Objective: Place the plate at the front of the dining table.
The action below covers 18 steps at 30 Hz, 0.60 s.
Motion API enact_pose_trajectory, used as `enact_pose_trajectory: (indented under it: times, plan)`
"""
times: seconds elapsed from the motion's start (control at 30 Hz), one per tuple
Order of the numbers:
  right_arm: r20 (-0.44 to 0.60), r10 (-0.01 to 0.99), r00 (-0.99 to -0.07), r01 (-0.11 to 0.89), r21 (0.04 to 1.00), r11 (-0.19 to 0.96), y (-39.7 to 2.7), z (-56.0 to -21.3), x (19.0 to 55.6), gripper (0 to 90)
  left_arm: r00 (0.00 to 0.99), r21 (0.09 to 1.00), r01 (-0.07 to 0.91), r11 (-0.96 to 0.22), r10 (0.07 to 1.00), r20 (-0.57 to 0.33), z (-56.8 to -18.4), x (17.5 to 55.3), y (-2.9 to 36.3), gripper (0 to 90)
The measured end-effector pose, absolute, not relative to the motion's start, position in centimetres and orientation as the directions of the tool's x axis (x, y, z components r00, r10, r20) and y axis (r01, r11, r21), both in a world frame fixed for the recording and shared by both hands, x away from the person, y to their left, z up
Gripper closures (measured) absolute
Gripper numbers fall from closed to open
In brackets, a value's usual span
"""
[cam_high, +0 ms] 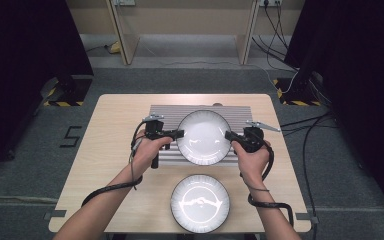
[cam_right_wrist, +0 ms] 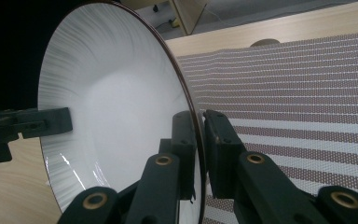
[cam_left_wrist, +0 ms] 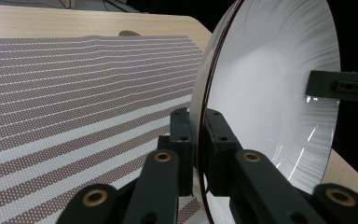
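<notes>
A white plate (cam_high: 203, 137) is gripped at opposite edges by both tools: the left gripper (cam_high: 178, 133) is clamped on its left rim and the right gripper (cam_high: 228, 135) on its right rim, each pair of jaws closed tight across the thin dark-edged lip, as is seen close up in the left gripper view (cam_left_wrist: 196, 144) and in the right gripper view (cam_right_wrist: 198, 144). The plate is held over the striped mat (cam_high: 166, 112) at the far middle of the table (cam_high: 105, 150); whether it rests on the mat or hangs just above it cannot be told from the high view, though in both gripper views the mat appears to lie below it. A second plate (cam_high: 200, 203) sits flat on bare wood near the person's edge, well apart from the mat and untouched. The step in hand is judged to be the two-handed carrying or setting of the plate at the mat (lifting off and putting down look alike here). For the next move, both hands would have to be moved together and kept level, so that the rim is not twisted or slipped from either grip; if the plate is being set down, the jaws should be released only once its base is fully borne by the mat.
</notes>
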State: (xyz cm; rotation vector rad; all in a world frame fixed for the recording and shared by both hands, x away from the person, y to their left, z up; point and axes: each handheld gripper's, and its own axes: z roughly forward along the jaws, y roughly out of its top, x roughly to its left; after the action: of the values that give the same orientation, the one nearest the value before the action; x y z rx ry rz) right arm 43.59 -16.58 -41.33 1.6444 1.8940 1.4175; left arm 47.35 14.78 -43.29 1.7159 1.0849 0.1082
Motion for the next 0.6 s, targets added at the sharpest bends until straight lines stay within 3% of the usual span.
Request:
enact_pose_trajectory:
  times: [0.6]
  plan:
    - [0.380, 0.868, -0.319, 0.614, 0.780, -0.116, -16.45, -41.45, 44.31, 83.0, 0.580, 0.794, 0.606, -0.038, 0.704, -0.410, -43.37, 48.15, 14.72, 82.8]
